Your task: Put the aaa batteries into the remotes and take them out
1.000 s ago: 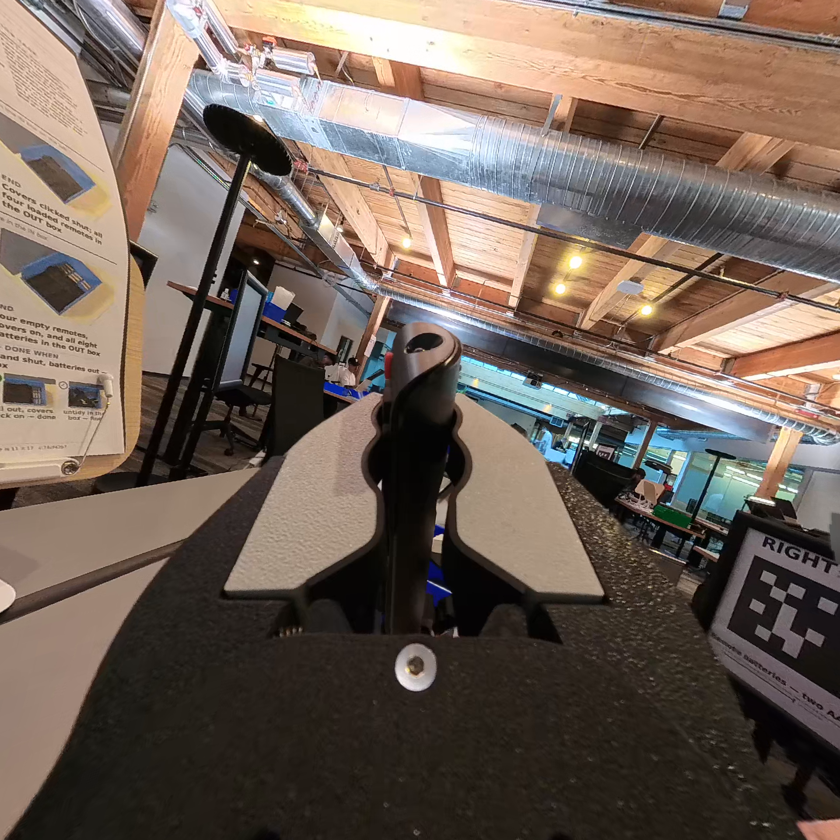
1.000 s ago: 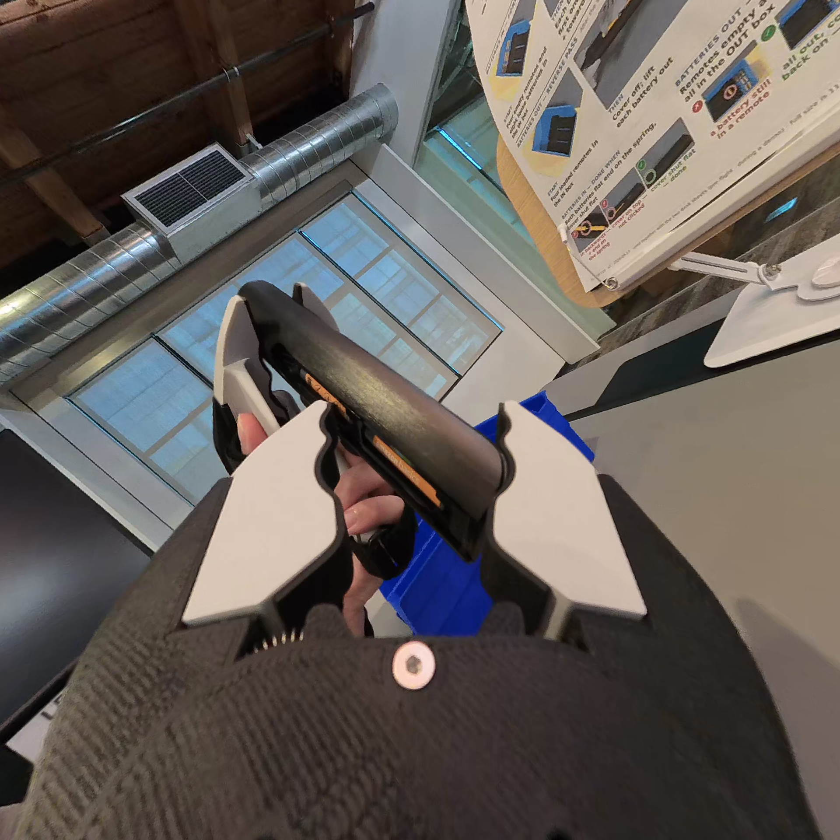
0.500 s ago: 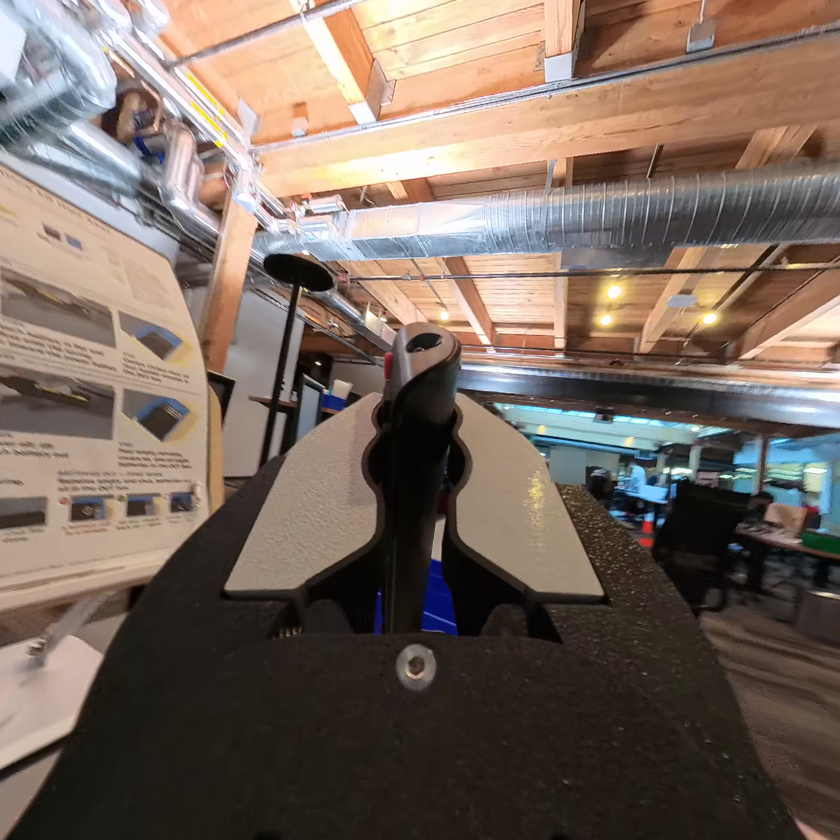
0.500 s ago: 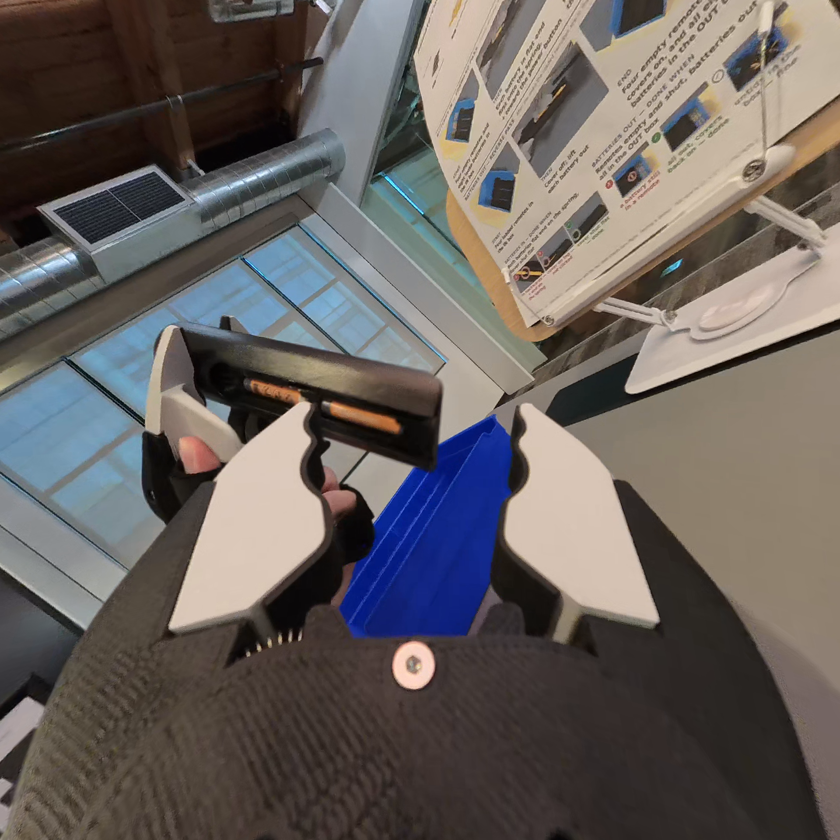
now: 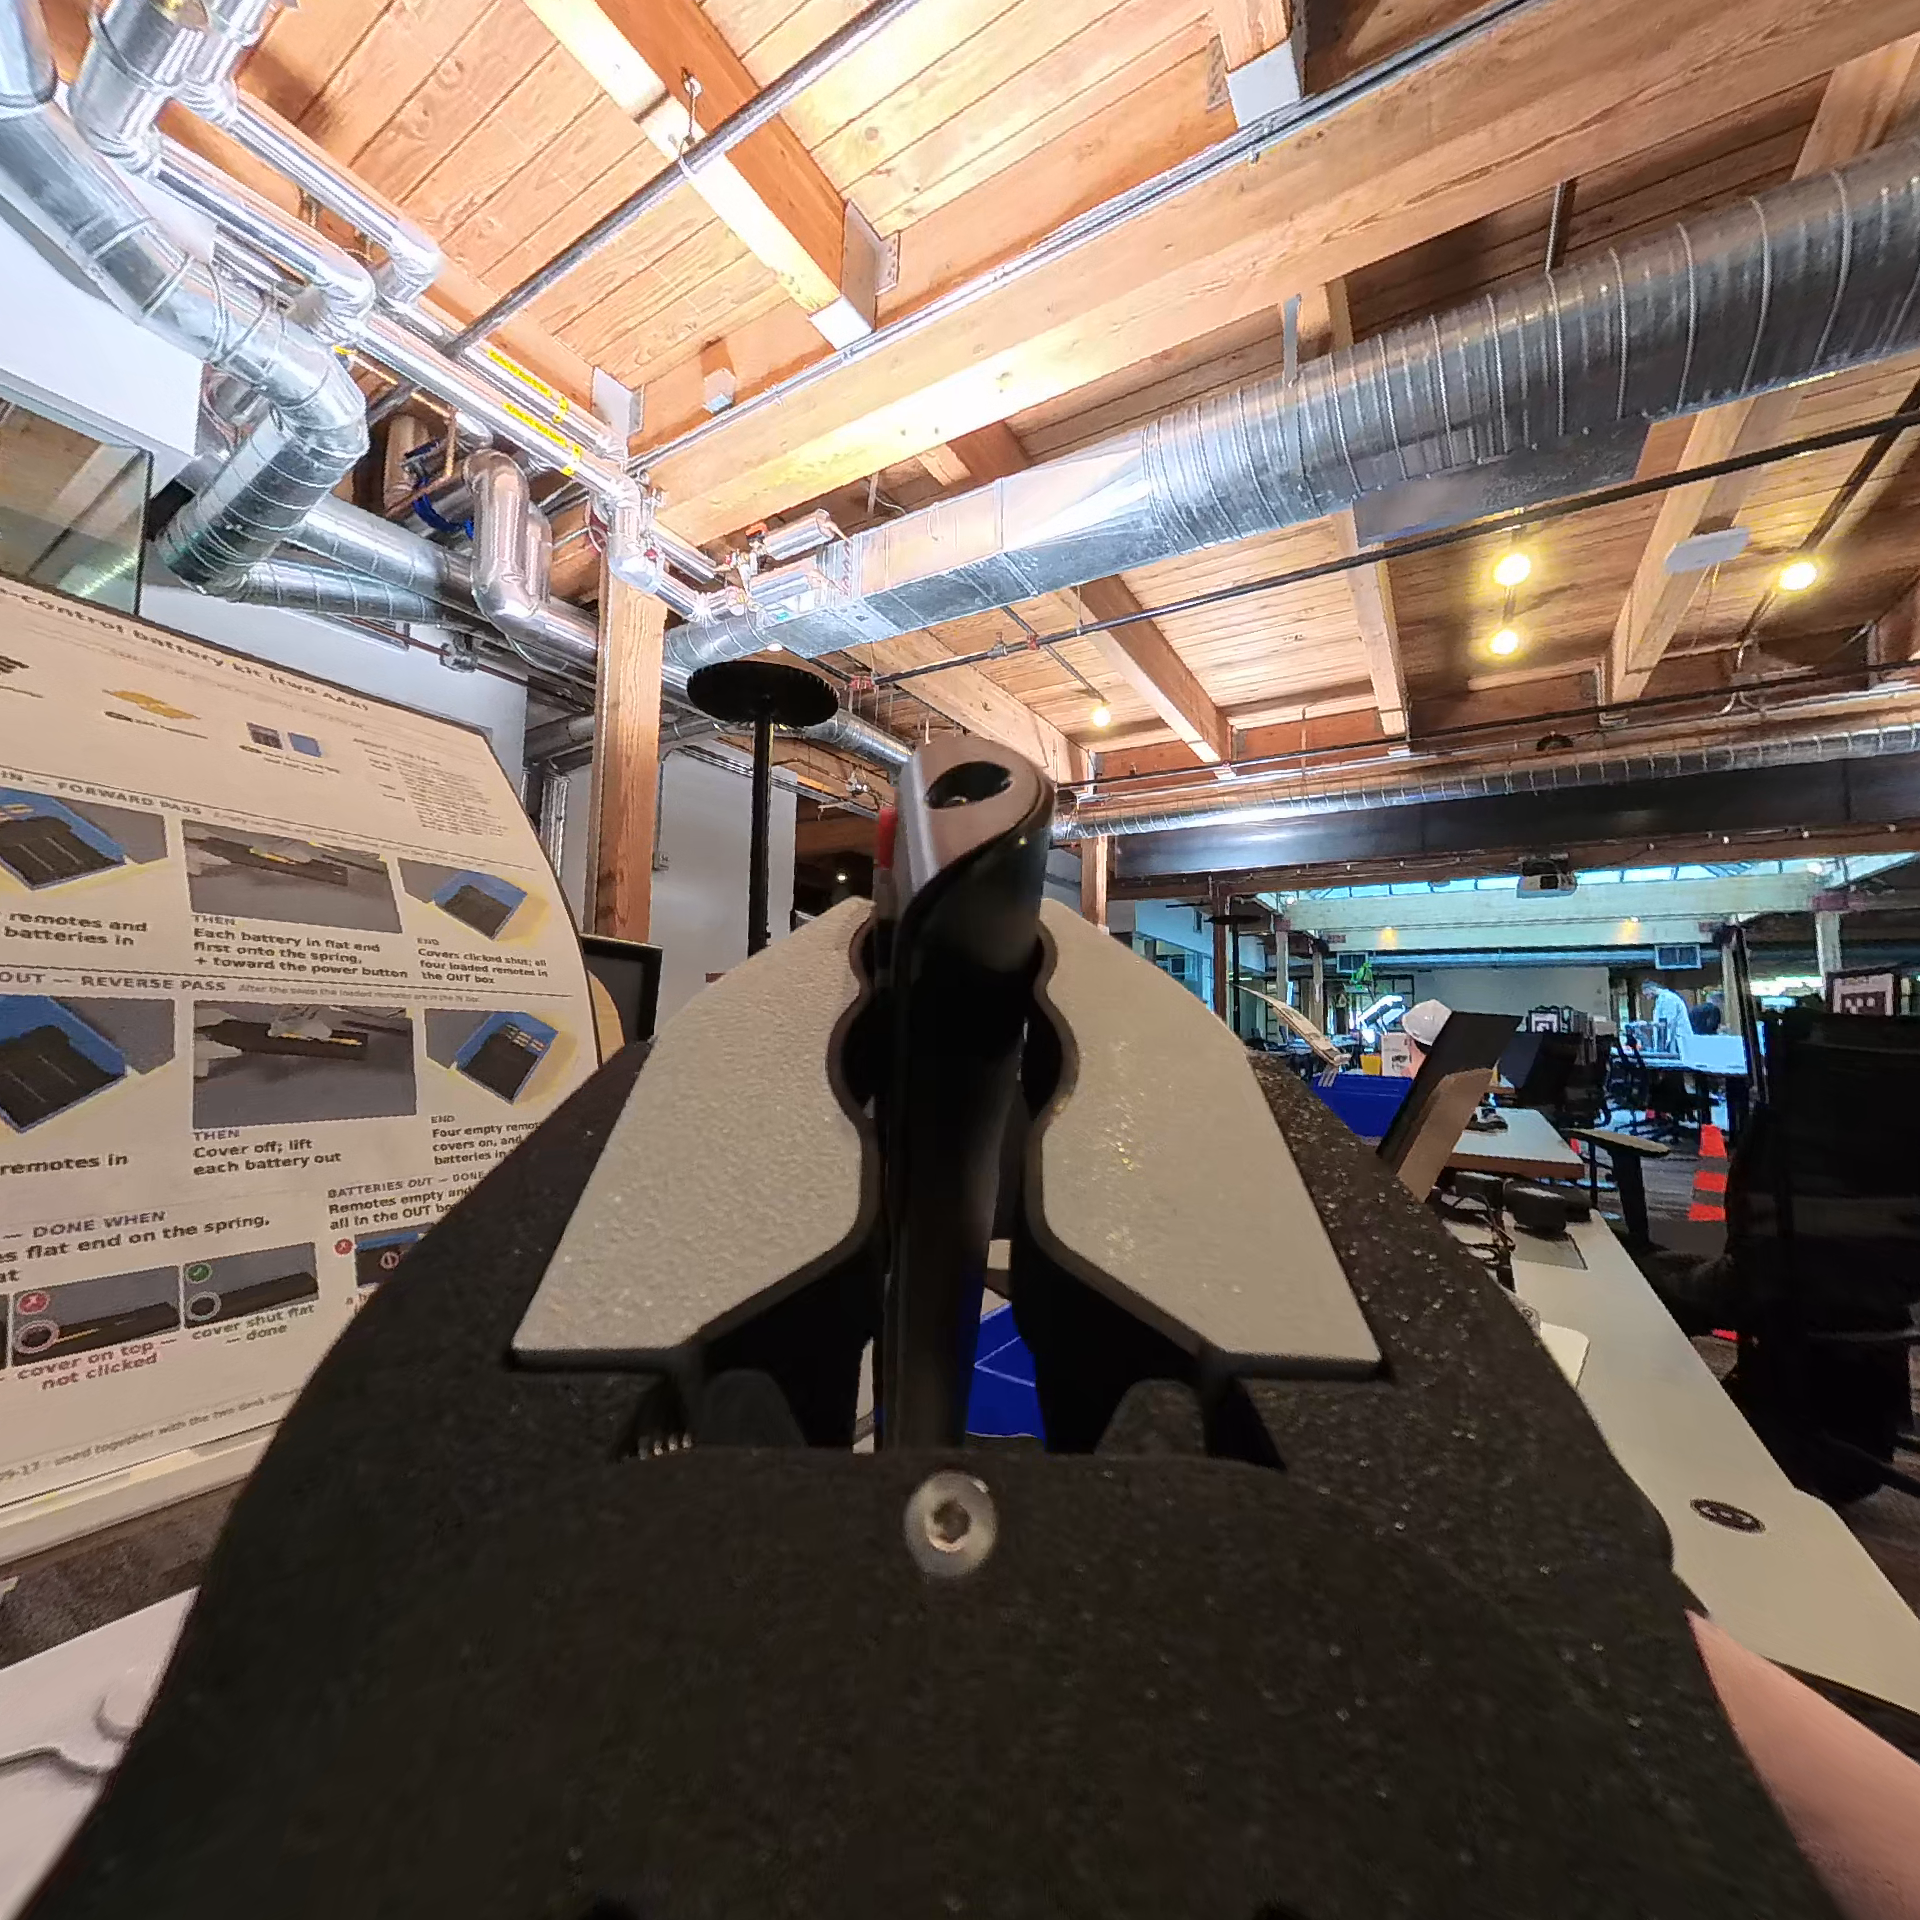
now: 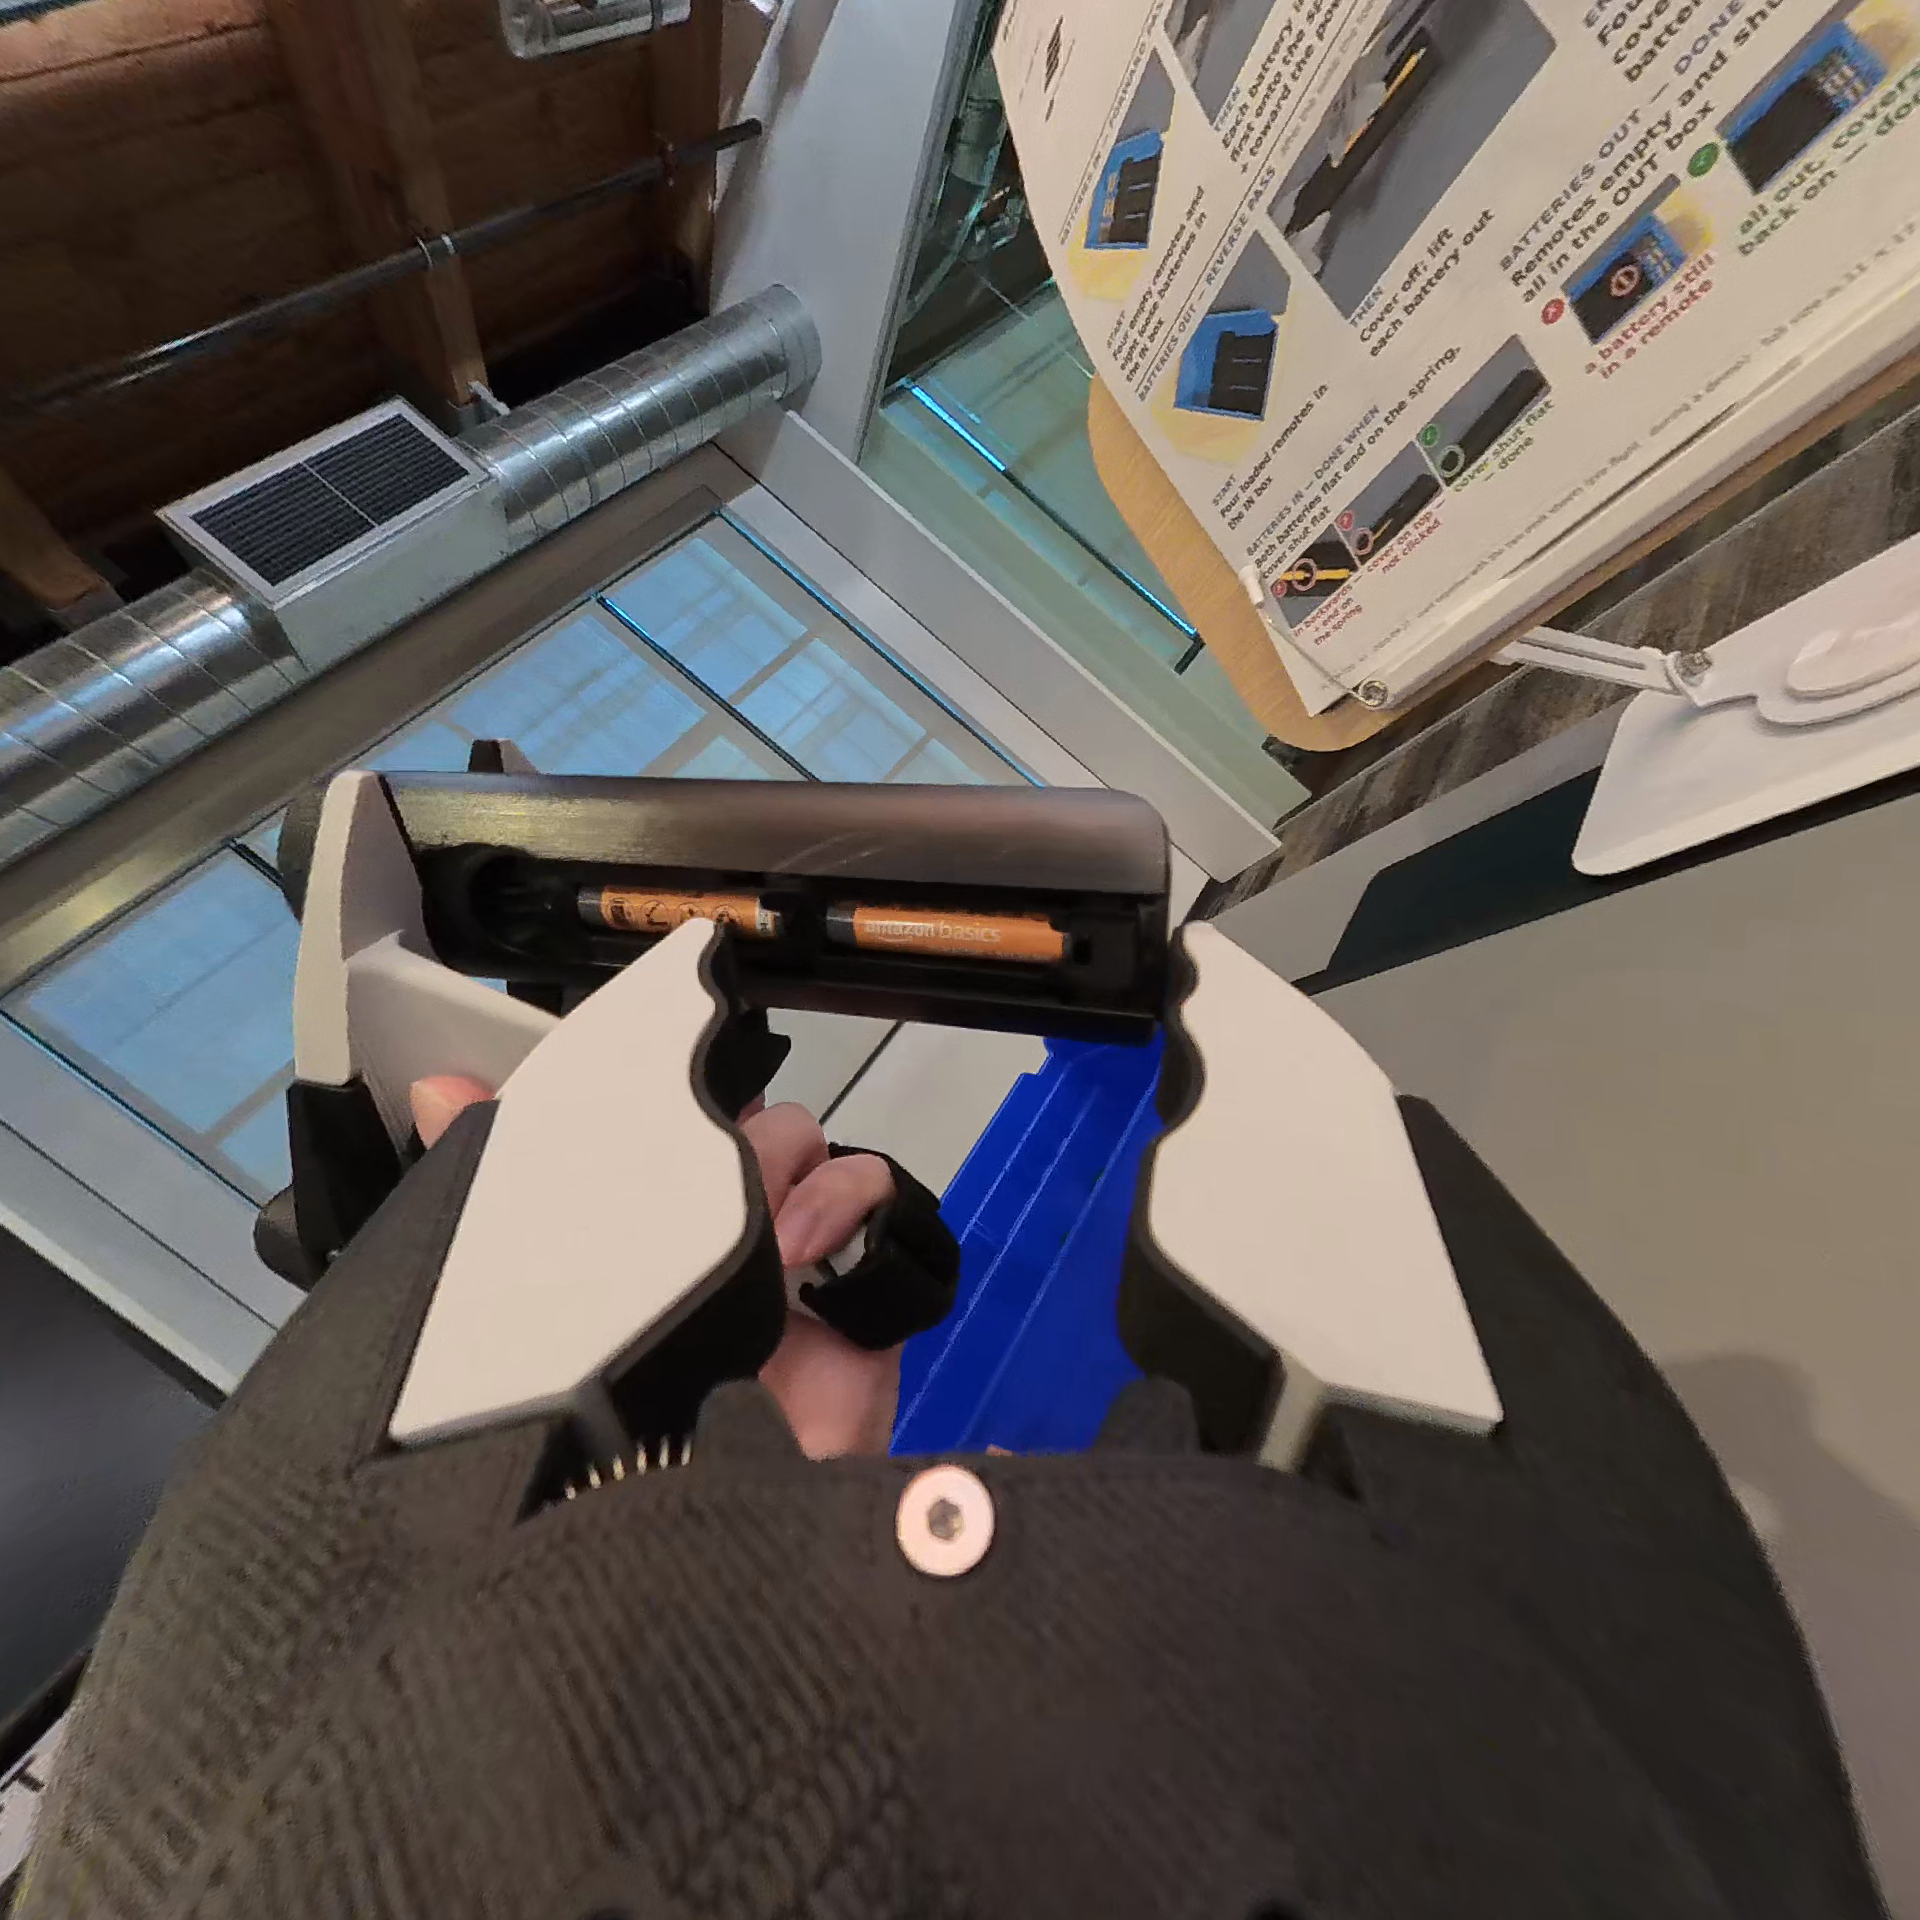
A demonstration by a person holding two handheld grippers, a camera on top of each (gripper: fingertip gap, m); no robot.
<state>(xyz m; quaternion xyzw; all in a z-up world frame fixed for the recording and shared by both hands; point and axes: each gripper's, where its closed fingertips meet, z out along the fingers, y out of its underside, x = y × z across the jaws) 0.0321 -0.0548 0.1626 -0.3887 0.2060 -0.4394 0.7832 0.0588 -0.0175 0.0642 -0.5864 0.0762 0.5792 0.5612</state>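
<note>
My left gripper is shut on a black remote and holds it upright in the air, seen edge-on. In the right wrist view the same remote lies level across the picture, with the left gripper clamped on its left end. Its battery bay is uncovered and holds two orange-and-black AAA batteries end to end. My right gripper is open and empty just below the bay. Its left fingertip overlaps the left battery. Its right fingertip is by the remote's right end.
A blue bin stands on the grey table below the remote, and it also shows in the left wrist view. An instruction poster on a white stand is at the table's far side. A hand holds the left gripper.
The remote has turned from slanted to level, and its open bay with both batteries now faces the right camera. The left wrist view has swung, bringing the poster into fuller view.
</note>
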